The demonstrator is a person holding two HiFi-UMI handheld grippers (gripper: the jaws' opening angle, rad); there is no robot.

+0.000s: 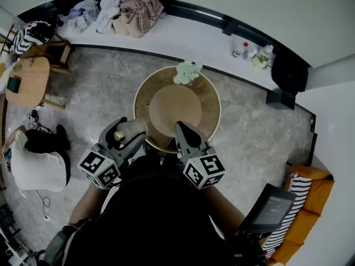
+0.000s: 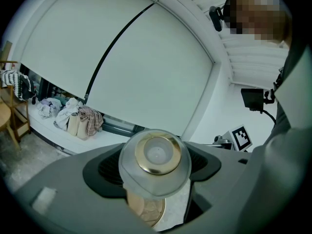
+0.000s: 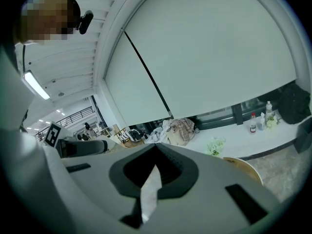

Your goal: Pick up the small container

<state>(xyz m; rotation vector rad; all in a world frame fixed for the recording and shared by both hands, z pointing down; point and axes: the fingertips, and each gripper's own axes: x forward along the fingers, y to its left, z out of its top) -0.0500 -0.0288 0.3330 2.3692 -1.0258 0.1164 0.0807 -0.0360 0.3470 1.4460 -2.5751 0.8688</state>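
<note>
The small container (image 1: pixel 125 131) is a clear glass jar with a gold rim. My left gripper (image 1: pixel 126 136) is shut on it and holds it in the air over the near left edge of the round wooden table (image 1: pixel 209 98). In the left gripper view the container (image 2: pixel 156 161) fills the space between the jaws, mouth towards the camera, and the left gripper (image 2: pixel 157 177) presses it from both sides. My right gripper (image 1: pixel 182 133) hovers over the table's near edge, shut with nothing in it. In its own view the right gripper (image 3: pixel 154 173) shows only a thin slit between its jaws.
A pale green flower bunch (image 1: pixel 187 72) lies at the table's far edge. Beyond it runs a white ledge with a clothes pile (image 1: pixel 127 10) and bottles (image 1: pixel 244 50). A wooden chair (image 1: pixel 30 76) and a seated person (image 1: pixel 34 162) are at the left, an orange sofa (image 1: pixel 310 204) at the right.
</note>
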